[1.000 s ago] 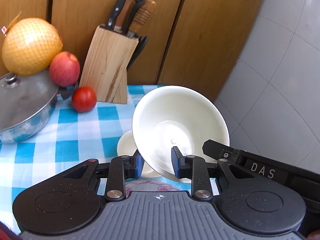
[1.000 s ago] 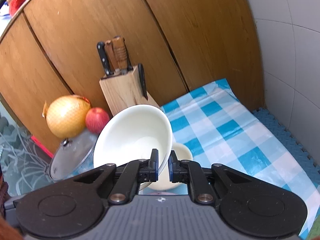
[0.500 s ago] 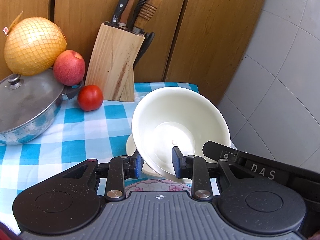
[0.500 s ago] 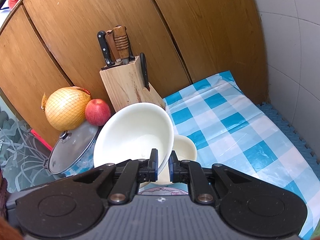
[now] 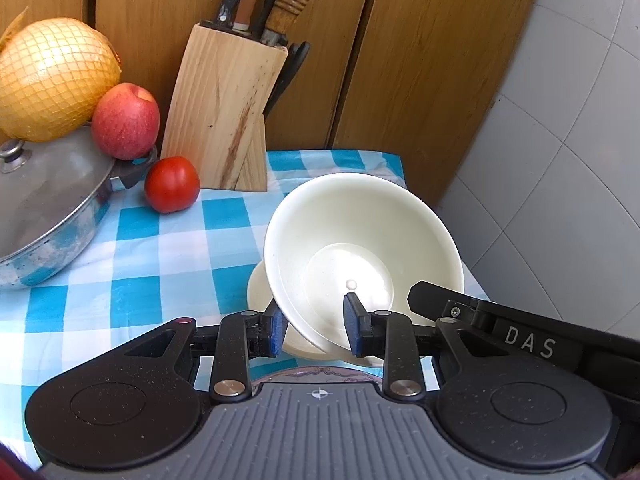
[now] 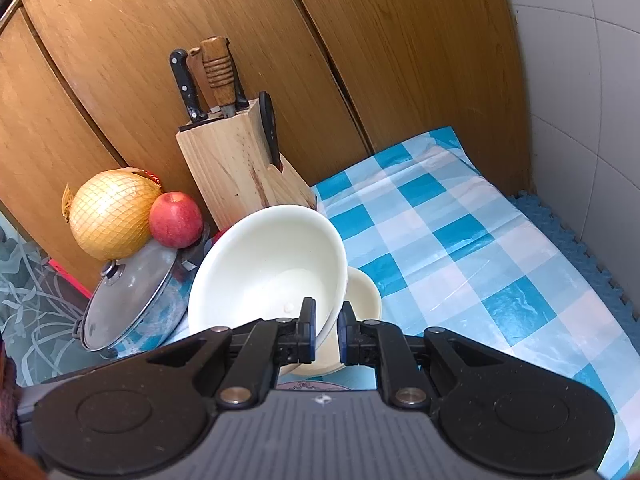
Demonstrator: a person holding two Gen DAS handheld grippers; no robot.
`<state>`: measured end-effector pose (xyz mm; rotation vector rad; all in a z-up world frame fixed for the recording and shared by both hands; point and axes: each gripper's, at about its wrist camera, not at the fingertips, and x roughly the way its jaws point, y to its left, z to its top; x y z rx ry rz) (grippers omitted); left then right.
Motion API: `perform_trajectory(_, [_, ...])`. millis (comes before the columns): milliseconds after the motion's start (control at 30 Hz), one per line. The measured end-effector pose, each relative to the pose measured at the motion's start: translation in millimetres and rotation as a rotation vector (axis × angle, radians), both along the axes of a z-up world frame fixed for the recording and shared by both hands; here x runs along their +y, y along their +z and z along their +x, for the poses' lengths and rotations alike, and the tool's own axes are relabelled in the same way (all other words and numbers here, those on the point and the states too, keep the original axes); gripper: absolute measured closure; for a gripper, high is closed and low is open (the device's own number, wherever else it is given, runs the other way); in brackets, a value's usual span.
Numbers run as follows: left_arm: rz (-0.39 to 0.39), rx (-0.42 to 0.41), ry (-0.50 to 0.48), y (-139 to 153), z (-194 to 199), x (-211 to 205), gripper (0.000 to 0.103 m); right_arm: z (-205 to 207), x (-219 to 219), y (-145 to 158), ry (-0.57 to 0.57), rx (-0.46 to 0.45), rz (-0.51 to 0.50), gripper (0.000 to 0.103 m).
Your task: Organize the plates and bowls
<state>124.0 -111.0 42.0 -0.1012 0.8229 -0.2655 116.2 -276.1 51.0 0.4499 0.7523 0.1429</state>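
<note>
Both grippers hold one large cream bowl (image 5: 360,232), tilted above the checked tablecloth (image 5: 132,264). My left gripper (image 5: 314,326) is shut on its near wall, one pad inside and one outside. My right gripper (image 6: 326,336) is shut on the rim of the same large bowl (image 6: 272,264); its black body shows at the right edge of the left wrist view. Directly beneath the held bowl a smaller cream bowl (image 5: 258,288) (image 6: 364,292) rests on the cloth. A plate with a flowered rim (image 5: 316,374) (image 6: 312,385) peeks out under the gripper bodies.
A wooden knife block (image 5: 224,112) stands at the back against wooden panels (image 5: 420,60). To its left are a tomato (image 5: 172,190), a lidded steel pot (image 5: 48,200), an apple (image 5: 125,120) and a netted pomelo (image 5: 52,84). A tiled wall (image 5: 560,160) and a blue foam mat (image 6: 560,232) bound the right side.
Both grippers have sunk and moved forward together with the large bowl, bringing it closer over the small bowl. The grips have not changed.
</note>
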Motion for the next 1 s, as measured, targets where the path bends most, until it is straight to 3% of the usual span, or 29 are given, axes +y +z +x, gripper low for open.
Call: perform_trajectory(1000, [0.038,0.094,-0.003,-33.2,42.9,-1.1,0.069,38.3,6.2,-26.6,-0.025,0.093,-0.039,0.091])
